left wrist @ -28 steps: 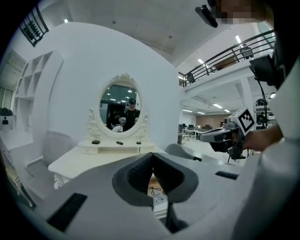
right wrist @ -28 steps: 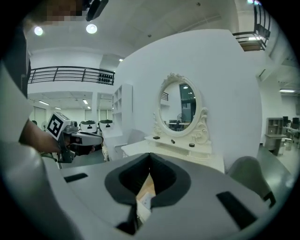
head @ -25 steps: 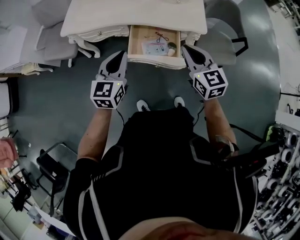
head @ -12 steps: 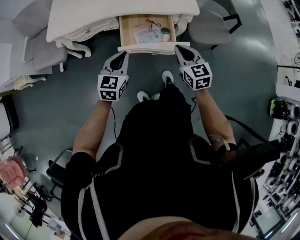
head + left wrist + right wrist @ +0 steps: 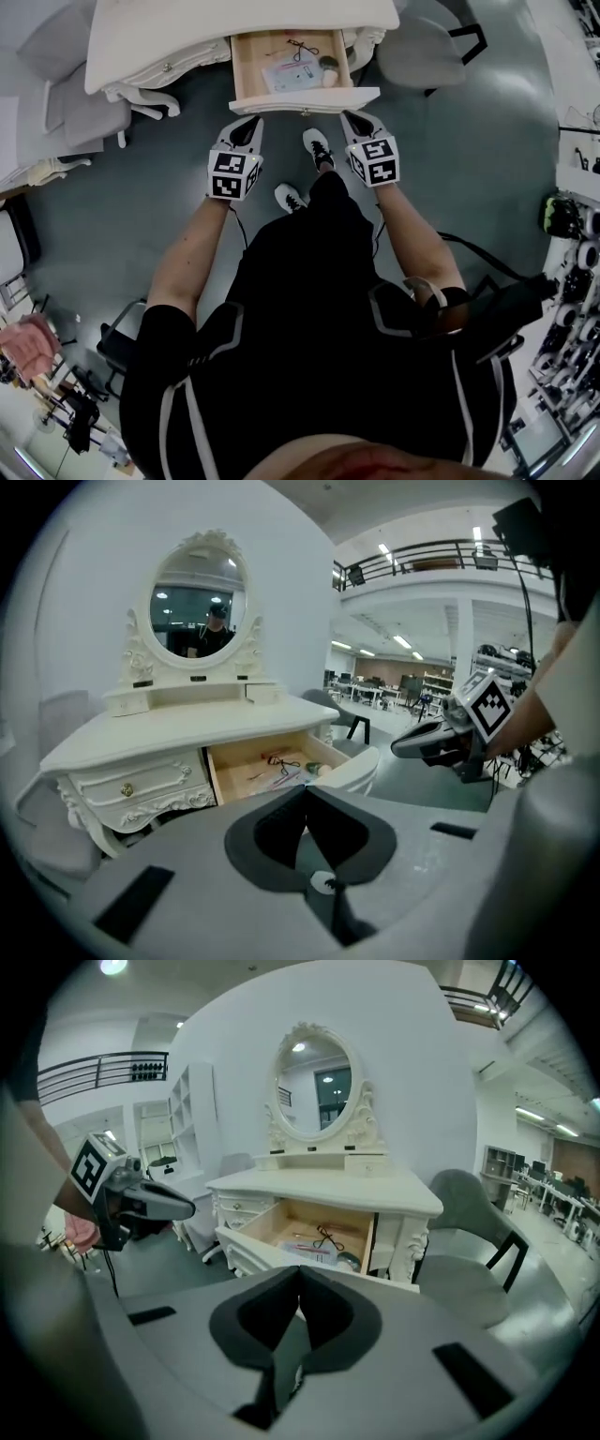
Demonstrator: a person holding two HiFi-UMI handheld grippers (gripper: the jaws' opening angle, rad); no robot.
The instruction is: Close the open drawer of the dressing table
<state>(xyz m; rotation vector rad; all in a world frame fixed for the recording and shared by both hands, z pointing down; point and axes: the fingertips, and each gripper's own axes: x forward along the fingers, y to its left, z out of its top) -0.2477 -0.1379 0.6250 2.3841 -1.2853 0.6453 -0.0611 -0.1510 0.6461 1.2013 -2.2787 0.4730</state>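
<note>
The white dressing table [image 5: 216, 23] stands at the top of the head view, its middle drawer [image 5: 292, 67] pulled out. The drawer holds papers, a dark cord and a small round object. Its white front panel [image 5: 305, 99] faces me. My left gripper [image 5: 251, 125] is shut and empty, its tip just below the panel's left end and not touching it. My right gripper [image 5: 350, 118] is also shut and empty, just below the panel's right end. The left gripper view shows the open drawer [image 5: 272, 766] beyond the shut jaws, and the right gripper view shows the drawer [image 5: 319, 1234] too.
A grey chair [image 5: 422, 52] stands right of the table, and pale upholstered seats [image 5: 80, 98] stand to its left. The person's shoes [image 5: 317, 148] are on the grey floor under the drawer. An oval mirror [image 5: 199, 607] tops the table. Equipment shelves [image 5: 574, 281] line the right edge.
The person has stepped toward the table. Both grippers have drawn closer together and now sit just short of the drawer's front panel. The drawer stays open.
</note>
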